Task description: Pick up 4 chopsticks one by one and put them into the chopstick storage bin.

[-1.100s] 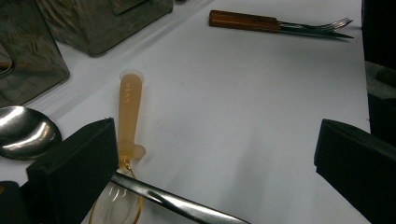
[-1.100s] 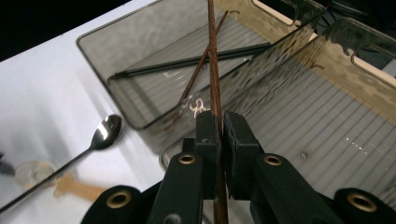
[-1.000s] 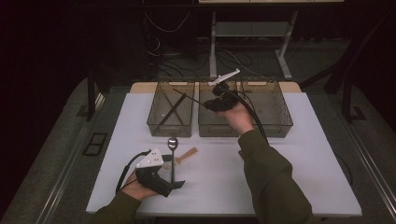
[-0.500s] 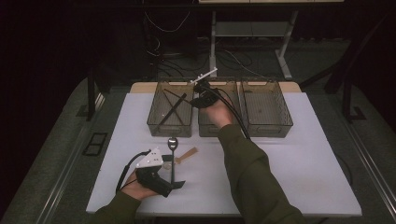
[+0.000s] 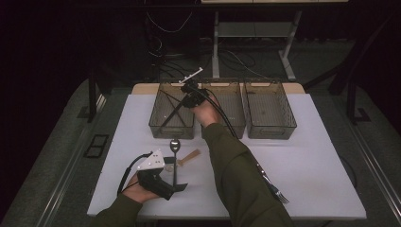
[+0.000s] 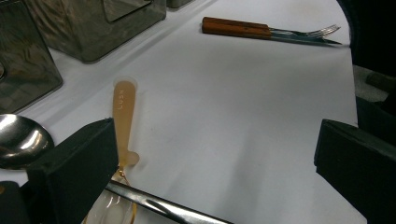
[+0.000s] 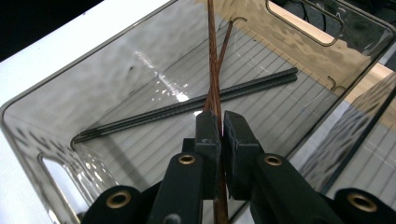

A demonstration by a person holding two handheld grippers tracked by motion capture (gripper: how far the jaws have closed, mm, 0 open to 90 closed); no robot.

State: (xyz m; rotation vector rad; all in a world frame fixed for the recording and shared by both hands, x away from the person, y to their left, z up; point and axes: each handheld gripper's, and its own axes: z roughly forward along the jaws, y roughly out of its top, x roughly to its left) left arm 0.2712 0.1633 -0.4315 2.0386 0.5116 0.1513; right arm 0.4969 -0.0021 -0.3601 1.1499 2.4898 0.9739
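Right tongs [image 7: 219, 123] clench brown chopsticks [image 7: 214, 60] above the left bin [image 7: 93, 70], which holds black chopsticks [image 7: 187, 105]. Left tongs [image 6: 212, 163] rest released on the tabletop [image 6: 224, 93].

A pair of thin reddish-brown wooden chopsticks [image 7: 214, 70] is pinched near one end, the sticks crossing slightly and pointing forward and down into the left smoky-clear plastic bin [image 7: 56, 88], above two black chopsticks [image 7: 196, 103] lying on its ribbed floor.
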